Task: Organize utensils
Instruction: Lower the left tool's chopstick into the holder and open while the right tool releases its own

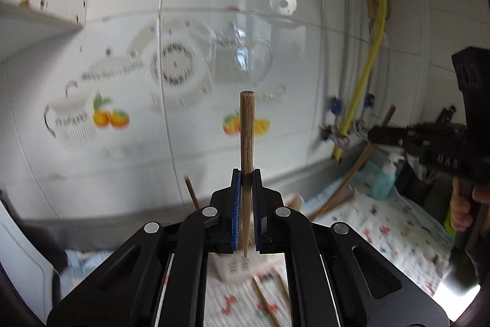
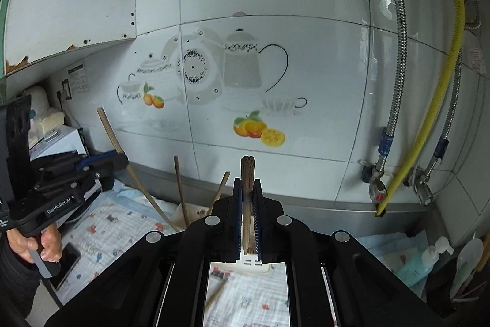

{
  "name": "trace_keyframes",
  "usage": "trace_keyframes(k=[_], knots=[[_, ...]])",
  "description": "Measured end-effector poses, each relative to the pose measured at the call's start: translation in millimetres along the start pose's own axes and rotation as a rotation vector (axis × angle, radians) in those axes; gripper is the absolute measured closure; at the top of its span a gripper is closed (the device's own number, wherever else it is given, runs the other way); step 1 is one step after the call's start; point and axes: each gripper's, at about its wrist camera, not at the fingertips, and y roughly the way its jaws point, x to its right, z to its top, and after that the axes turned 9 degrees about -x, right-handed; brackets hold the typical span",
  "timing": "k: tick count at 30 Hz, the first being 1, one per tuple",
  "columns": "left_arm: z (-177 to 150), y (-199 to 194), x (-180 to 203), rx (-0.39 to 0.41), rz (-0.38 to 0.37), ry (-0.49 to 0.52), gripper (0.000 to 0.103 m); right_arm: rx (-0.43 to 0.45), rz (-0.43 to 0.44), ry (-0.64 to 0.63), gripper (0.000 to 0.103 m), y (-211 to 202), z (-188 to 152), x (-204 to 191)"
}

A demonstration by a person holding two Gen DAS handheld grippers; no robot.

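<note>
My left gripper (image 1: 246,178) is shut on a wooden chopstick (image 1: 246,131) that stands upright between its blue pads, thick end up, thin tip hanging below the jaws. My right gripper (image 2: 247,184) is shut on another wooden chopstick (image 2: 247,170), also upright. Each gripper shows in the other's view: the right gripper (image 1: 375,134) with its slanted chopstick (image 1: 355,170), the left gripper (image 2: 122,158) with its slanted chopstick (image 2: 131,170). A white utensil holder (image 2: 183,212) with two chopsticks (image 2: 180,192) standing in it sits below. Loose chopsticks (image 1: 266,301) lie on the patterned cloth (image 1: 392,238).
A tiled wall with teapot and orange decals (image 2: 239,72) rises close ahead. Water valves with a yellow hose (image 2: 428,124) and metal hoses hang at right. A blue soap bottle (image 2: 419,264) stands at right, a dark phone (image 2: 65,265) lies at left. A hand (image 2: 33,244) holds the left gripper's handle.
</note>
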Motion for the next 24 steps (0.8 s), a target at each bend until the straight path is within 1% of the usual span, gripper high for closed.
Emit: trace_keyframes(k=[2,5,7,14,18,19,21,22,24], knots=[[9,6,-3,0.014,0.015,-0.002,0.097,0.001,-0.005,0.009,0.096,8,5,2],[13,18,-3,0.016,0.04,-0.001,0.097,-0.01,-0.017,0.02,0.096,22,9,6],[11,31,-6,-0.011,0.042,-0.015,0.097,-0.029,-0.021,0.024,0.096,35,6,7],[-14,68,-17,-0.11,0.032,-0.058,0.097,-0.083,-0.024,0.028,0.096,65,-10,8],[-22,76,-21,-0.138,0.023,-0.072,0.096,-0.111,-0.022,0.031,0.096,76,-18,9],[-23,75,-22,-0.14,0.031,-0.08,0.095,-0.114,-0.023,0.031,0.096,77,-19,9],[-24,74,-22,-0.139,0.017,-0.085,0.095,-0.115,-0.03,0.026,0.096,79,-21,8],[-24,73,-21,-0.135,0.024,-0.084,0.095,-0.114,-0.034,0.026,0.095,78,-22,7],[-25,68,-22,-0.129,0.016,-0.09,0.095,-0.106,-0.041,0.022,0.089,75,-22,7]])
